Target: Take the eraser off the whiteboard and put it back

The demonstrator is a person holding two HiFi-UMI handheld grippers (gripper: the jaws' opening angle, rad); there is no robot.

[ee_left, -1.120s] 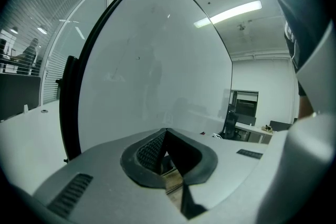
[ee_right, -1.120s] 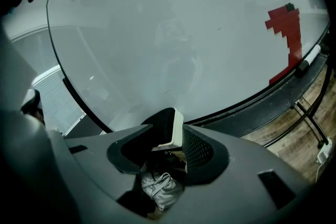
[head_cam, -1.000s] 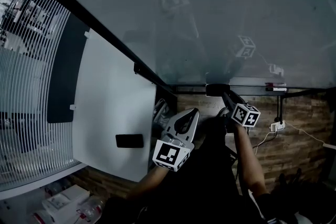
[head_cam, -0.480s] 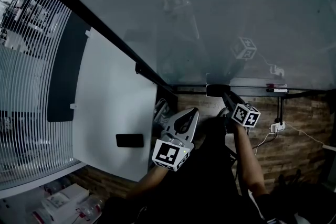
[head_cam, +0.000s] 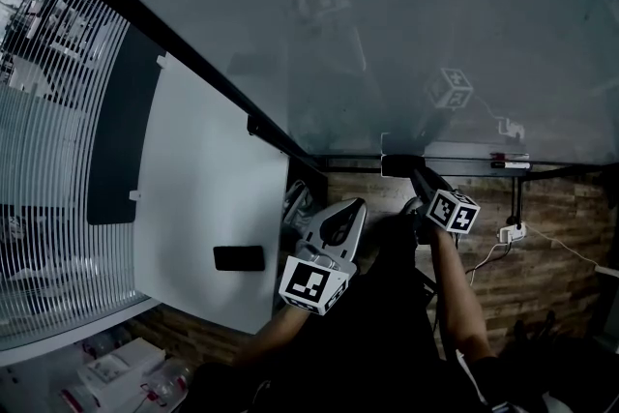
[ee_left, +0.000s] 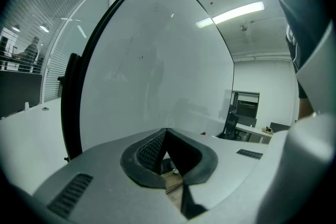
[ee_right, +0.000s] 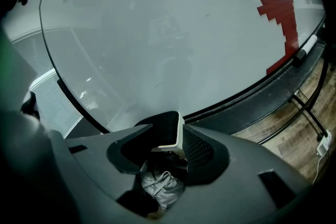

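Note:
The black eraser [head_cam: 401,166] with a white edge [ee_right: 167,131] sits between the jaws of my right gripper [head_cam: 412,175], which is shut on it [ee_right: 168,138]. It is held at the lower edge of the whiteboard [head_cam: 406,14], just above the marker tray [head_cam: 455,167]; whether it touches the board I cannot tell. My left gripper [head_cam: 354,206] hangs lower and to the left, away from the board. Its jaws meet at the tips [ee_left: 166,131] with nothing in them.
A marker [ee_right: 305,50] lies on the tray at the right below red blocks [ee_right: 280,18] on the board. A white panel [head_cam: 193,198] with a black handle [head_cam: 238,258] stands at the left. A power strip [head_cam: 510,232] and cable lie on the wooden floor [head_cam: 551,256].

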